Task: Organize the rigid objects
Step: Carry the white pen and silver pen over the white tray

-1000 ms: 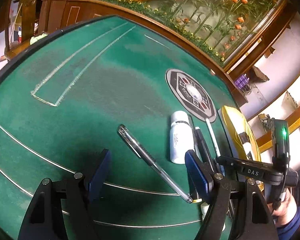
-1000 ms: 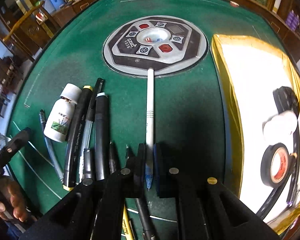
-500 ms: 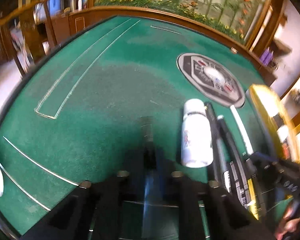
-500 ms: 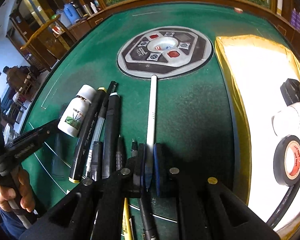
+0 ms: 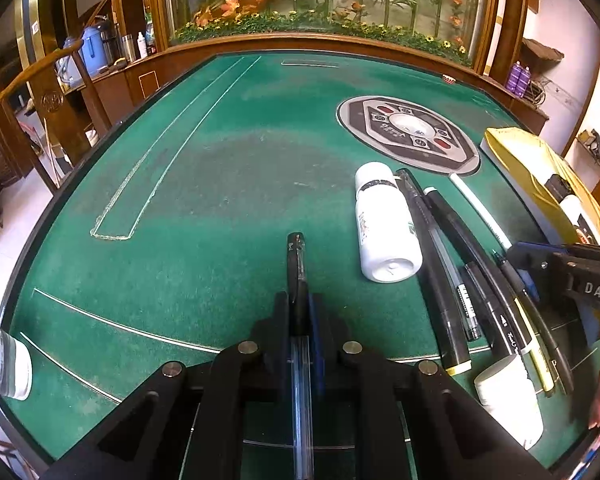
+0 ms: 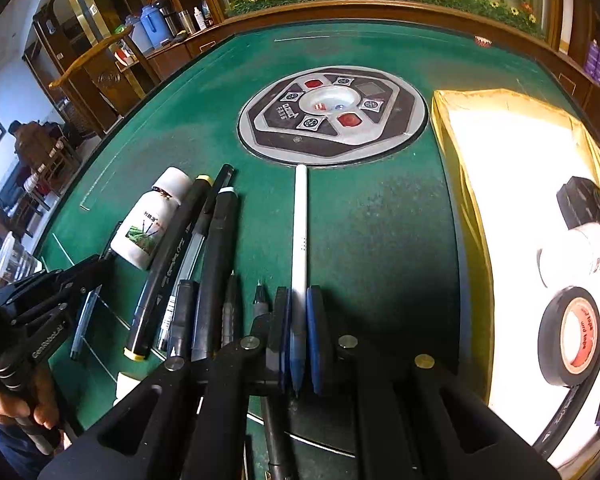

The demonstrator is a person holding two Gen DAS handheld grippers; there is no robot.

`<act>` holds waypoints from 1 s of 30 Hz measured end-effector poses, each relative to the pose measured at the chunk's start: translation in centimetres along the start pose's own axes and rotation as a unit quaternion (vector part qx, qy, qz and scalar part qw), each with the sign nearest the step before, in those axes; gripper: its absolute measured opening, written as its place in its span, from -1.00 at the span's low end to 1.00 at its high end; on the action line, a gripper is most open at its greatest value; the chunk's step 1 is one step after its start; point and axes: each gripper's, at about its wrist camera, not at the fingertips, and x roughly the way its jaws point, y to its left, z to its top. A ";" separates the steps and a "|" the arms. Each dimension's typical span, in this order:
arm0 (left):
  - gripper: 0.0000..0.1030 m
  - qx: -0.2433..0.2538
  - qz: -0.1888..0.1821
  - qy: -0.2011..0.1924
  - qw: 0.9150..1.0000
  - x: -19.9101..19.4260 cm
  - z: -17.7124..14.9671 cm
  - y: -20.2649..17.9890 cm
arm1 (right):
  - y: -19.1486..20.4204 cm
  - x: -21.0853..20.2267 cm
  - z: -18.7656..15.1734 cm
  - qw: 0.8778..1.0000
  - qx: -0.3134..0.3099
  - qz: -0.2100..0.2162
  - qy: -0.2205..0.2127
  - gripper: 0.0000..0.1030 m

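1. The black right tool point(image 5: 592, 280) has white letters "DAS" on its side.
2. The black left tool point(image 6: 56, 300) says "CenRobot.AI".
3. The black roll of tape point(image 6: 572, 336) has "urd tape" on its red middle.

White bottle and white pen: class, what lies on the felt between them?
In the right wrist view, several dark pens and markers lie side by side between the white bottle and the white pen.

Two white bottles point(image 5: 386, 226); two tape rolls point(image 6: 572, 336).

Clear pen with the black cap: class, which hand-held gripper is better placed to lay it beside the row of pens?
Left. The left hand-held gripper is shut on the clear pen; the right hand-held gripper grips the white pen.
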 end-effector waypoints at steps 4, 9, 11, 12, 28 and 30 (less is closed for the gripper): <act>-0.81 0.012 0.011 -0.005 1.000 0.0 -0.1 -0.5 | 0.8 -0.1 -0.5 0.999 -0.025 -0.018 -0.017 -0.85; -0.83 -0.014 -0.026 -0.022 0.999 -0.7 -0.2 0.5 | 0.0 -1.1 -1.5 0.998 0.013 0.041 -0.052 -0.86; -0.83 -0.013 -0.030 -0.036 0.999 -1.2 -0.4 0.3 | -0.1 -2.0 -2.0 0.996 0.024 0.048 -0.068 -0.86; -0.83 -0.019 -0.036 -0.035 0.999 -1.3 -0.4 0.3 | -0.2 -2.5 -2.1 0.995 0.029 0.056 -0.074 -0.86; -0.84 0.036 -0.202 -0.042 0.978 -6.5 4.3 -14.8 | -10.4 -12.4 -5.8 0.975 0.126 0.043 -0.176 -0.86; -0.84 0.050 -0.215 -0.040 0.975 -6.0 5.5 -18.4 | -12.6 -13.2 -6.0 0.973 0.144 0.031 -0.180 -0.86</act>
